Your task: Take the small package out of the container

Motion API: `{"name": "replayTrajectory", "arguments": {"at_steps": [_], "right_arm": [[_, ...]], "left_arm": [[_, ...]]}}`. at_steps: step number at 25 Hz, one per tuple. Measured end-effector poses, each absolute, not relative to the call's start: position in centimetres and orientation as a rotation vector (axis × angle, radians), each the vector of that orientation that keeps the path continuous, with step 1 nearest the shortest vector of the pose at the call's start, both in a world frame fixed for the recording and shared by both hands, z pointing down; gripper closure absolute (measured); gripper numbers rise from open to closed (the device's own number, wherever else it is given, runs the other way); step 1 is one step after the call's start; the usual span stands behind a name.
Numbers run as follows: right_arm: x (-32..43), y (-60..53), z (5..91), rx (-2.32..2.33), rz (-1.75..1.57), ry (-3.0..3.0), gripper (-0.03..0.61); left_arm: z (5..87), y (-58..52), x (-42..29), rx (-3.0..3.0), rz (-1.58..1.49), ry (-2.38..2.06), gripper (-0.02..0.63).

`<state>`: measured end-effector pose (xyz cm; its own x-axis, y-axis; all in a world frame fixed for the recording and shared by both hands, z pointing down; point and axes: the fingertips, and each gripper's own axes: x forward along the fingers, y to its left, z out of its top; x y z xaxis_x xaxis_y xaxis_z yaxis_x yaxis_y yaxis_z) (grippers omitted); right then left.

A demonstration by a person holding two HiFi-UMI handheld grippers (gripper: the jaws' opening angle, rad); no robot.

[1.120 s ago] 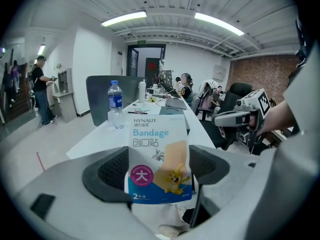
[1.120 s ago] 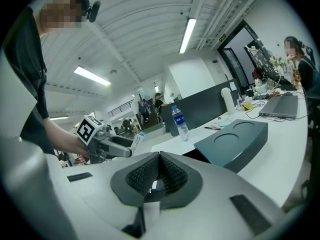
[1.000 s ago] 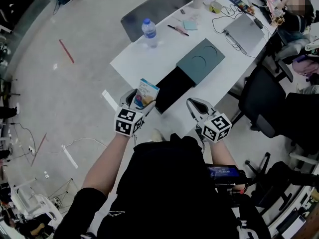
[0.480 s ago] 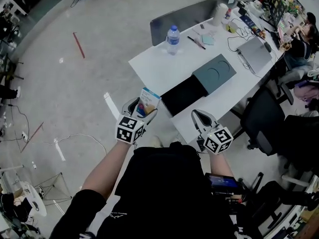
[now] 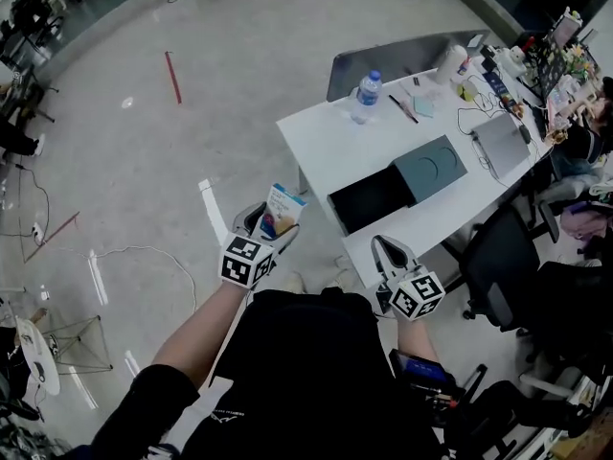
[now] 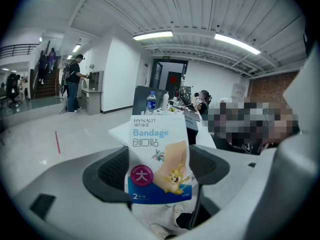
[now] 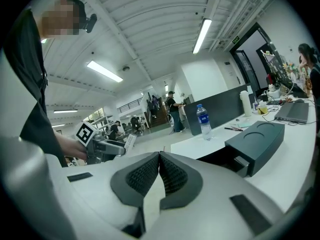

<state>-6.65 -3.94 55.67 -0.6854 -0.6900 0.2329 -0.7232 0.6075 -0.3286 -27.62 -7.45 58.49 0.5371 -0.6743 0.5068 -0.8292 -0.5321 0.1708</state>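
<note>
The left gripper [image 5: 273,221] grips the small package [image 5: 284,205] upright, well left of the container [image 5: 431,168]; the right gripper [image 5: 388,249] is closed and empty.

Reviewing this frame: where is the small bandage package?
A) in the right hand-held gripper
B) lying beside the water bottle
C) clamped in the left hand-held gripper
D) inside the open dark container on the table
C: the bandage package stands between the jaws of the left hand-held gripper, outside the container.

Both forearms reach forward, side by side. The left gripper [image 5: 267,220] clamps the small package [image 6: 159,156] upright; the right gripper [image 7: 159,170] is closed (pads touching).
</note>
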Motion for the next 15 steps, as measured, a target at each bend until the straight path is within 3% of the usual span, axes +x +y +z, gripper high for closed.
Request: {"name": "replayTrajectory", "arguments": {"at_steps": [15], "right_arm": [[-9.7,-1.1,56.3,1.208,0.599,-2.735,0.552]], "left_arm": [[60.4,-4.0,-31.6,2.332,0.497,-1.227,0.233]]}}
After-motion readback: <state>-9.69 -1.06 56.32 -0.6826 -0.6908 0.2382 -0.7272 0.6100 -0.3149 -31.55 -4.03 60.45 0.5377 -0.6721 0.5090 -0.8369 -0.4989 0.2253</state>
